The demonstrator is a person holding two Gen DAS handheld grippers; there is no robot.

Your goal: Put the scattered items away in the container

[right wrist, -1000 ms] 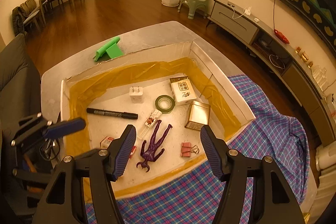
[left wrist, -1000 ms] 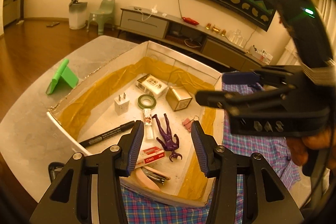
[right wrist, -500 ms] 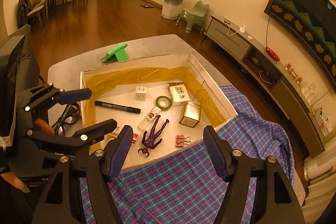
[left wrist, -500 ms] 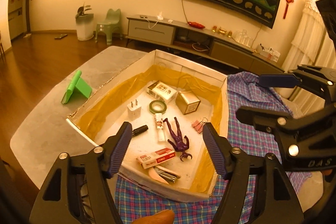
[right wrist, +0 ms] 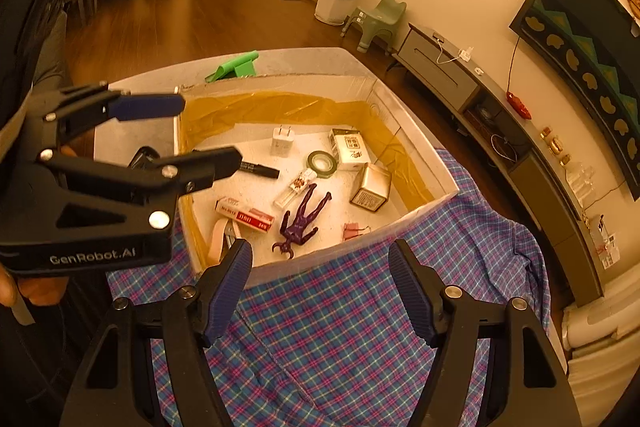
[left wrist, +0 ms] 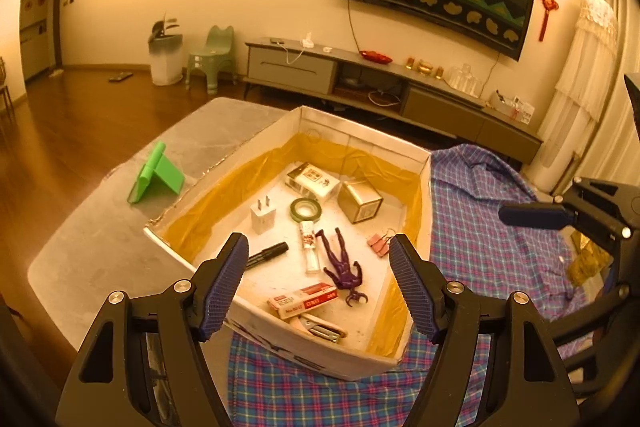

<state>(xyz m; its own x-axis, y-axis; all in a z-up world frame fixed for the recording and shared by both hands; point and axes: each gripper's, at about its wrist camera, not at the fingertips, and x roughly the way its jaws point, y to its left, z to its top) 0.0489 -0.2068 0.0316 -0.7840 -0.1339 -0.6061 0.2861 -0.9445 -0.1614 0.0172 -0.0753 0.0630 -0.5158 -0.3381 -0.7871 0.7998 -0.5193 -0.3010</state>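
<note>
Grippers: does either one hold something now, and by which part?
Nothing is held. The left gripper and the right gripper are both open, with empty space between their fingers, above the box.

Right tongs [right wrist: 320,287] gape empty over plaid cloth [right wrist: 340,339]; purple figure [right wrist: 302,221] lies in box [right wrist: 412,135]

"GenRobot.AI" stands on the left hand-held gripper [right wrist: 208,135] (white lettering).

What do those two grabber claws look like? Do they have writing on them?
Both are black plastic with triangle cut-outs and round silver screws. The left gripper and right gripper each have two fingers lined with ribbed dark-blue pads. White letters on the left one's side read "GenRobot.AI". No cables or sleeves show.
</note>
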